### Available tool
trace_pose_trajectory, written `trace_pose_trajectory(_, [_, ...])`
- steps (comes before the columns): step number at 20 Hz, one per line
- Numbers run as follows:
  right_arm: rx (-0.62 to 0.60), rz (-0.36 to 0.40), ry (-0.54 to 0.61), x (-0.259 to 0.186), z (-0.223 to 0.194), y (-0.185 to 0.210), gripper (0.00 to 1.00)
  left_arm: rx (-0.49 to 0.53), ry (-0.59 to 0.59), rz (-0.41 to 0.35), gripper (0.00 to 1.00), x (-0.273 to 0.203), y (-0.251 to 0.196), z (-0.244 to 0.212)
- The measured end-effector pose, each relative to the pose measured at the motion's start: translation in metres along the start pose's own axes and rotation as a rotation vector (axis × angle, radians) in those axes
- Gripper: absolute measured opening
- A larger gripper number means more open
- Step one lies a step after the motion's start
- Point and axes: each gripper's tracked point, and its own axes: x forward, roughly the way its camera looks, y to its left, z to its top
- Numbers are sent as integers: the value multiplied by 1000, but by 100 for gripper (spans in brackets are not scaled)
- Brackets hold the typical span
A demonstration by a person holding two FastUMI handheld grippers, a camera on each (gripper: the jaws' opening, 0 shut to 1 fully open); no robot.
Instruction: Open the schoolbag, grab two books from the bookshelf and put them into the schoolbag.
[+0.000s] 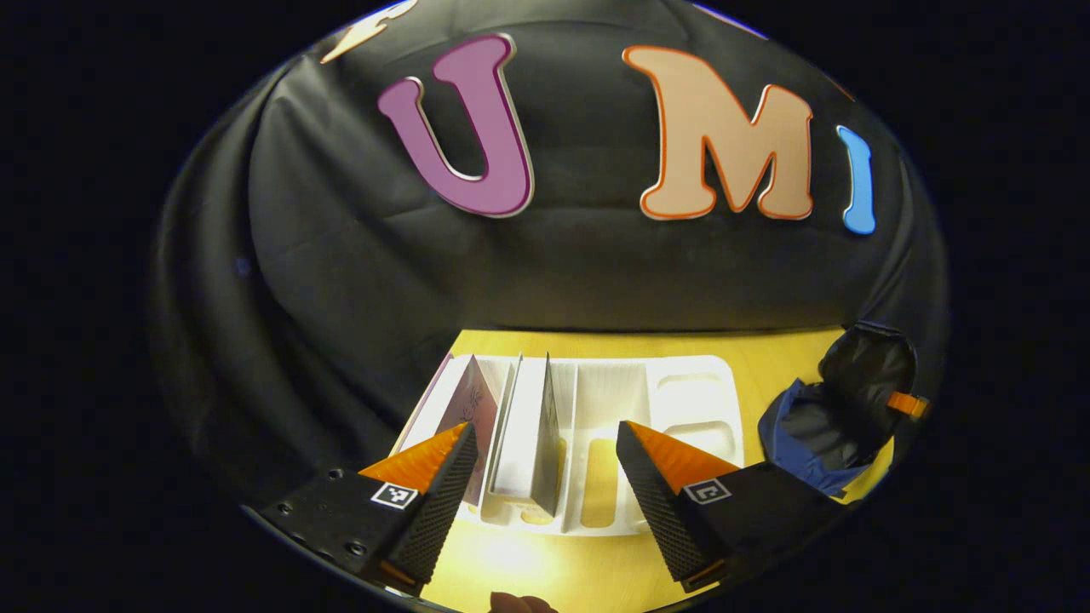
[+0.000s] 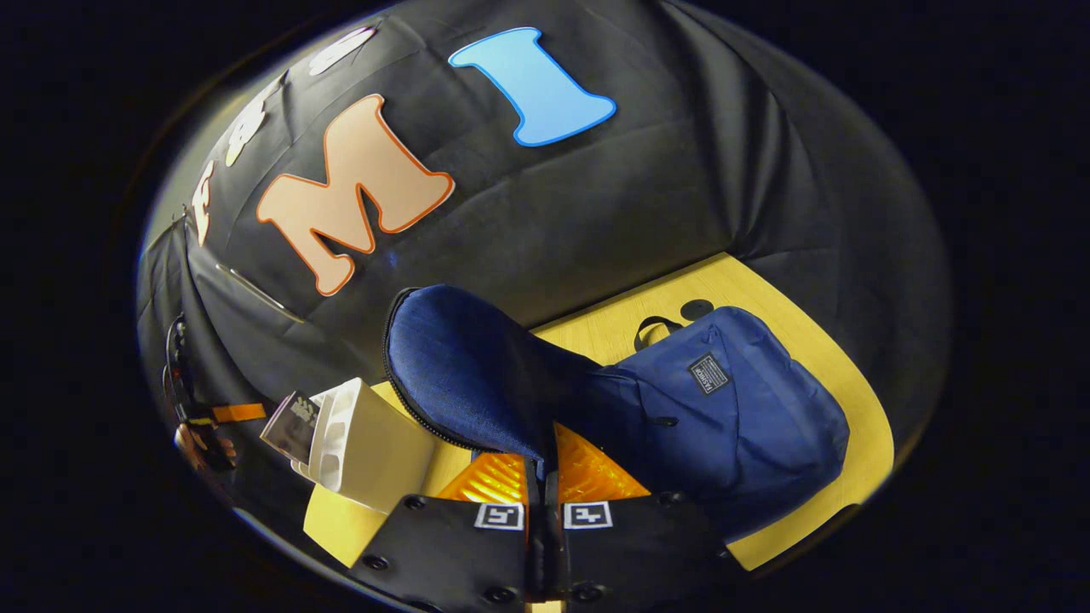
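Note:
A white bookshelf (image 1: pixel 681 400) stands on the yellow table, with a pink-covered book (image 1: pixel 473 407) and a pale book (image 1: pixel 535 426) upright in its left slots. My left gripper (image 1: pixel 545 432) is open just in front of those books, a finger on either side of the pale one, touching nothing. The blue schoolbag (image 2: pixel 741 417) lies on the table to the right. My right gripper (image 2: pixel 542 466) is shut on the edge of the schoolbag's flap (image 2: pixel 464 370) and holds it lifted, so the bag's mouth (image 1: pixel 856 383) gapes open.
The bookshelf's (image 2: pixel 362 447) right-hand compartments are empty. The black cloth wall rises close behind the yellow table (image 1: pixel 766 349). In the right gripper view, the other gripper and the hand holding it (image 2: pixel 200 430) show far left beyond the shelf.

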Motion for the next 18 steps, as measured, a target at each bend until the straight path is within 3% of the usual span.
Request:
trace_pose_trajectory(5, [-5,0,1,-1,-1,0,4,-93,263,-51,97,46,3,-29])
trace_pose_trajectory(8, [-2,-1,2,-1,0,0,4,-33,326,-12,96,63,20,-36])
trace_pose_trajectory(13, [-19,0,13,0,-2,-1,4,11,389,-41,95,79,16,-45])
trace_pose_trajectory(15, [-20,3,16,0,-3,-1,3,34,435,-66,88,81,14,-54])
trace_pose_trajectory(18, [-11,6,15,0,-3,0,3,71,523,-103,39,79,8,-66])
